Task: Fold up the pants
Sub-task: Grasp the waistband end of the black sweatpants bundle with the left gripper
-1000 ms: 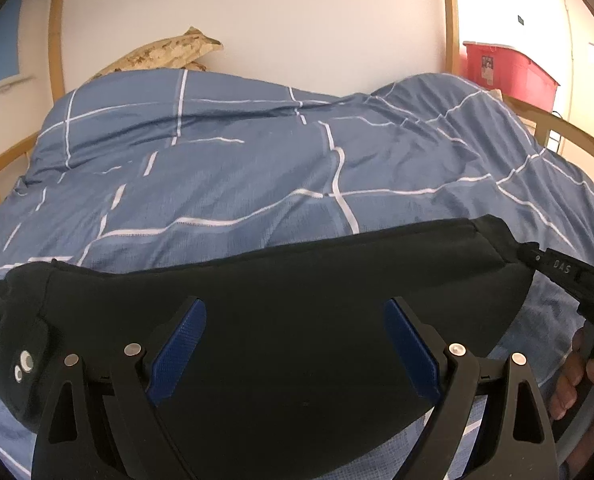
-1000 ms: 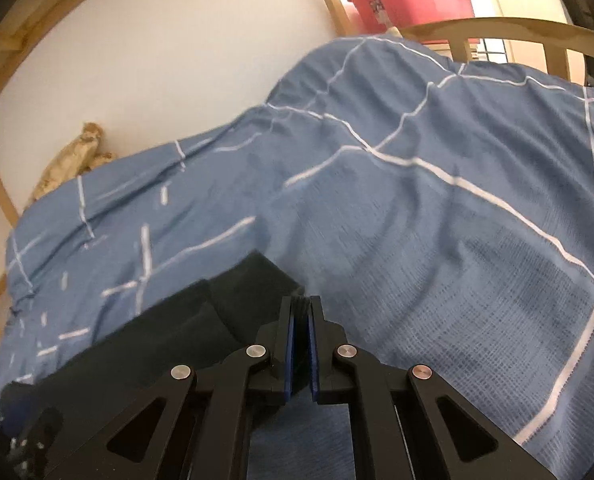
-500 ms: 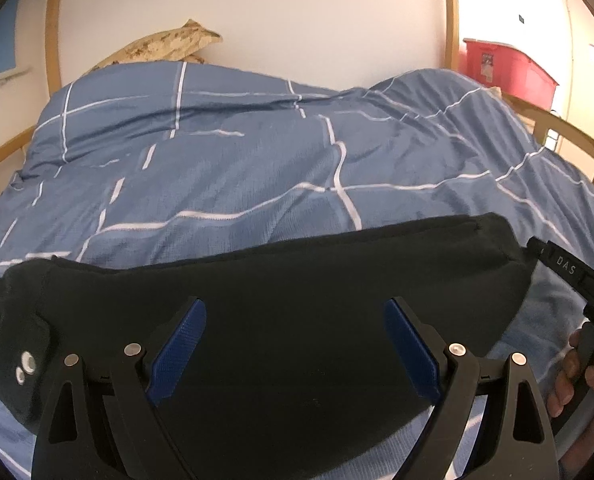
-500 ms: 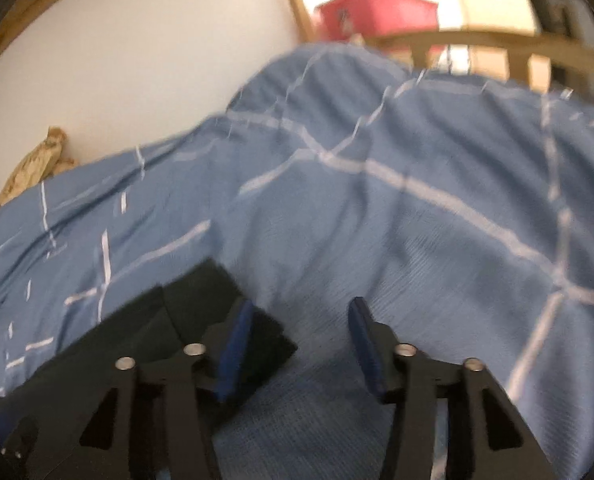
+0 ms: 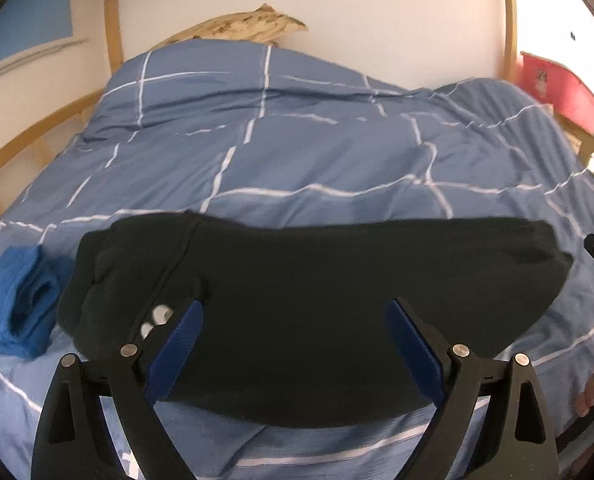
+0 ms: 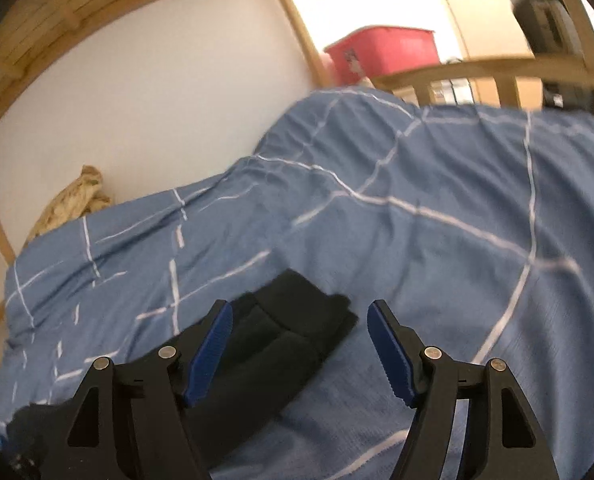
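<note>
While the left gripper (image 5: 293,344) hangs released over the black pants (image 5: 317,288), these lie folded flat across the blue duvet (image 5: 297,152), snaps at left beside a blue cloth (image 5: 17,312). Right wrist: right gripper (image 6: 301,344) released, straddling the pants' end (image 6: 297,320). Suggest pinching all layers, folding square.

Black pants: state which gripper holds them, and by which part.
Neither. The left gripper and right gripper are both open, fingers spread over the black pants, which lie folded on the blue duvet.
</note>
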Demonstrator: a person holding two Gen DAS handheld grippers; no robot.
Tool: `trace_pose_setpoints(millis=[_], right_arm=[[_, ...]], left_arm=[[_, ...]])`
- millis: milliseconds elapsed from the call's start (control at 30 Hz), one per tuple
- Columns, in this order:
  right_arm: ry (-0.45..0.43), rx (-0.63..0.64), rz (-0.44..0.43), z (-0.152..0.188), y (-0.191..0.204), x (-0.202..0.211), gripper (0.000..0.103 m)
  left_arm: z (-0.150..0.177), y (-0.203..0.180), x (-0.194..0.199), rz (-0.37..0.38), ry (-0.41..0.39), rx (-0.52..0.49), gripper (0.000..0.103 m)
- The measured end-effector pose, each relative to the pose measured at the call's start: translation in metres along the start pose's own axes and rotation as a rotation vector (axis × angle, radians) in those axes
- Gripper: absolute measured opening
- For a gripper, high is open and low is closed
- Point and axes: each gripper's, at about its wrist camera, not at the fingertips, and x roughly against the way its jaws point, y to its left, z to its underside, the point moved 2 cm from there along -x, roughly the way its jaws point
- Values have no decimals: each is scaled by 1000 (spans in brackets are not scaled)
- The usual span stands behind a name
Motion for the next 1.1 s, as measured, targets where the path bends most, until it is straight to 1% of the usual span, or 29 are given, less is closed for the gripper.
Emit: trace_pose_setpoints(millis=[67,100,167,200,267,300,333,400,467,533,567,600,700,767,833,900,967,1033,1100], right_arm=[[51,-13,3,8,-4,-11,70],[69,-23,-3,11,-7,-11,70],[98,-30,-63,17,-4,-5,70],[123,-15,-92,18,0,-2,70],[173,35,-184,30,17,10,70],[195,59,-211,37,24,16,70],[226,108,-242,47,37,24,70],[272,187,-297,65,52,38,70],[331,281,-392,86,73,54,70],[368,351,-470,100,87,66,70],[386,382,-523,108,95,71,70],[403,399,-550,113,100,74,70],[470,444,-583,123,112,72,70],[521,438,-607,128,117,65,70],[567,426,-614,135,119,55,70],[606,430,-599,146,122,48,70],[621,447,-579,154,123,42,70],[607,475,-576,155,124,42,70],[581,512,-564,156,131,40,70]], left_arm=[[10,-8,-3,-39,-6,-48,94],[13,-11,-5,-41,-9,-71,94],[19,-14,-7,-48,-2,-115,94],[19,-13,-6,-52,3,-117,94],[17,-3,-2,-54,7,-88,94],[15,5,3,-49,10,-64,94],[14,12,7,-37,9,-46,94],[12,27,18,-29,14,-28,94],[14,40,29,-54,2,-46,94],[16,47,36,-77,-11,-74,96],[17,52,38,-89,-14,-97,96],[17,55,38,-95,-13,-114,96],[14,59,34,-103,-11,-188,96],[11,58,29,-97,-12,-233,96],[10,59,19,-108,-16,-246,96],[15,66,10,-107,-26,-216,96],[20,77,-7,-89,2,-159,96],[21,84,-25,-64,47,-117,96],[17,89,-34,-74,47,-100,96]])
